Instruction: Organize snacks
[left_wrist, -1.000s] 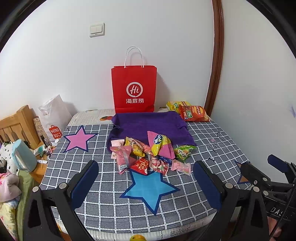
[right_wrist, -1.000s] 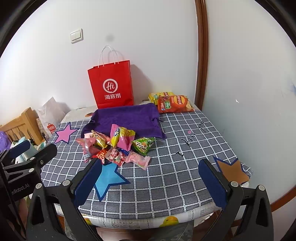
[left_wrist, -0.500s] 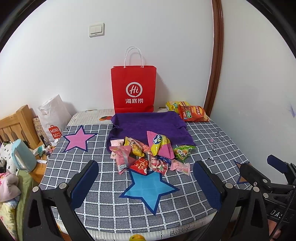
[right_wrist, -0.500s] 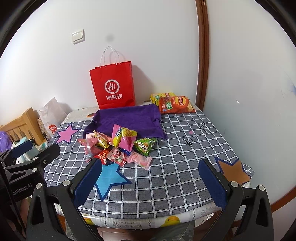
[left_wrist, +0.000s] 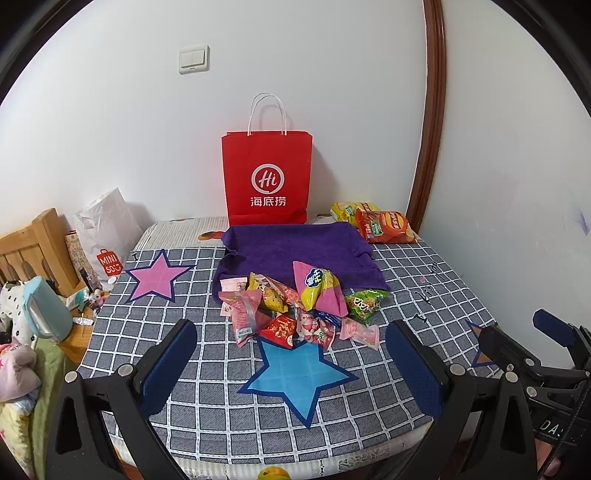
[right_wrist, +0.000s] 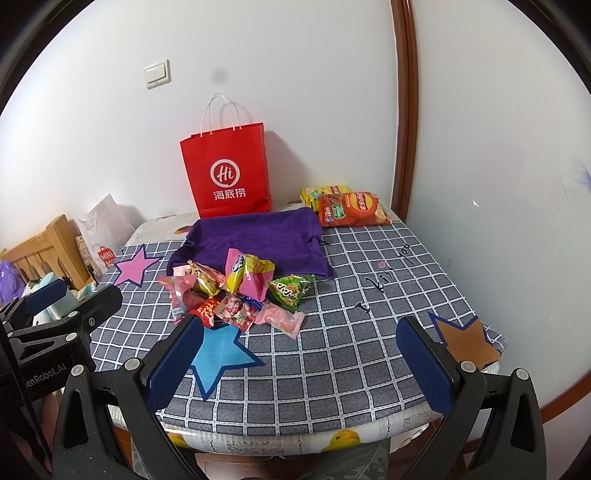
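Even, soft indoor light fills both views, bright on the white wall (left_wrist: 110, 122) and without hard glare. The red paper bag (left_wrist: 266, 177) throws a faint shadow rightward onto the wall, clearest in the right wrist view. Colours are saturated and the middle of each frame is sharp; the bag's print reads cleanly. Fisheye bending is strong: the brown door frame (right_wrist: 404, 110) bows along the upper right, and black vignette fills every corner. A small dark smudge (right_wrist: 218, 75) sits on the wall, upper centre of the right wrist view.
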